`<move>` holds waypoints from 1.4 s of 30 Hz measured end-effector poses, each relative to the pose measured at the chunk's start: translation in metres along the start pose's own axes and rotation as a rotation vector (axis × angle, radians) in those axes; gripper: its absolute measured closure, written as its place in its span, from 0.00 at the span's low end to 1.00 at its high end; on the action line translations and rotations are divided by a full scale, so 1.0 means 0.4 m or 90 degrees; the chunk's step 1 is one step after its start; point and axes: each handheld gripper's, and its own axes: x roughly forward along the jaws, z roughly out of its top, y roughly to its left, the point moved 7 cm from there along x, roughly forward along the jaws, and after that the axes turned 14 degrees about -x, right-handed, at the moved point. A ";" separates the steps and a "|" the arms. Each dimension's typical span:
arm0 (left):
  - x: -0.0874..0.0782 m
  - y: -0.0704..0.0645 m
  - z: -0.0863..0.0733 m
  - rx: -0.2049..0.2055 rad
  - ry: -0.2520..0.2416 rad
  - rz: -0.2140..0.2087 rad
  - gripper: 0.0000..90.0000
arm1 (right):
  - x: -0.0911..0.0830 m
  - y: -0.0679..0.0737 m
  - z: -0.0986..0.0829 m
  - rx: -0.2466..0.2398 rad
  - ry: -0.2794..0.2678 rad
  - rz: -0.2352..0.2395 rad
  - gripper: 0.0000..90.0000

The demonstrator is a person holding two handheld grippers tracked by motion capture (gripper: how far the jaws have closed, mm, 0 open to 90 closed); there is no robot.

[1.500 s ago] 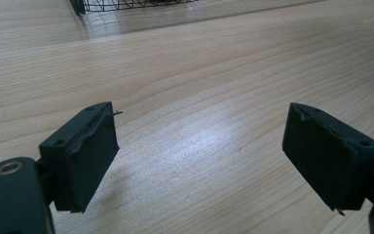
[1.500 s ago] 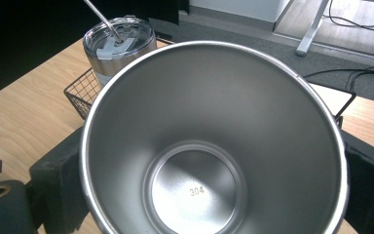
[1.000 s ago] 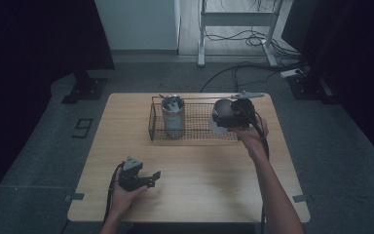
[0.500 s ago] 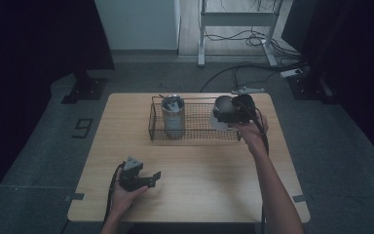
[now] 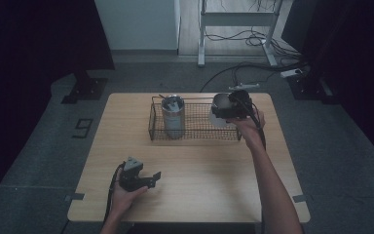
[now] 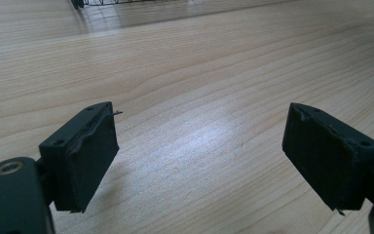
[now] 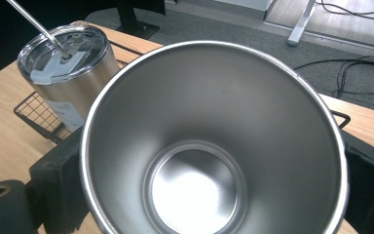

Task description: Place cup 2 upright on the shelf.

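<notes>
From above, my right arm stretches to one o'clock; my right claw (image 5: 230,109) grips the steel cup (image 5: 220,108) above the wire basket (image 5: 195,130). My left claw (image 5: 148,178) rests low at seven o'clock. Its own view shows jaws wide apart over the table (image 6: 199,87). My right claw's view shows jaws squeezing the cup (image 7: 214,141), the lidded tumbler (image 7: 68,73) at ten o'clock.

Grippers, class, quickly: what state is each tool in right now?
Left tool: open, holding nothing, low over the table.
Right tool: closed on the steel cup, at the wire basket.

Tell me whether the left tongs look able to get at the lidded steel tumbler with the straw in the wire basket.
Probably yes: the left tongs are open, and bare wooden table lies between them and the lidded steel tumbler.
</notes>
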 end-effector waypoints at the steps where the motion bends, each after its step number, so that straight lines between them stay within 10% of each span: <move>1: 0.000 0.000 0.000 0.000 0.001 0.000 0.14 | 0.004 -0.002 0.002 -0.001 0.000 -0.002 0.07; 31: -0.008 -0.005 0.003 -0.008 0.003 -0.022 0.15 | 0.137 -0.019 0.050 -0.013 0.037 -0.004 0.07; 42: -0.008 -0.002 -0.001 -0.008 0.007 -0.022 0.15 | 0.210 -0.008 -0.001 -0.019 0.082 -0.010 0.07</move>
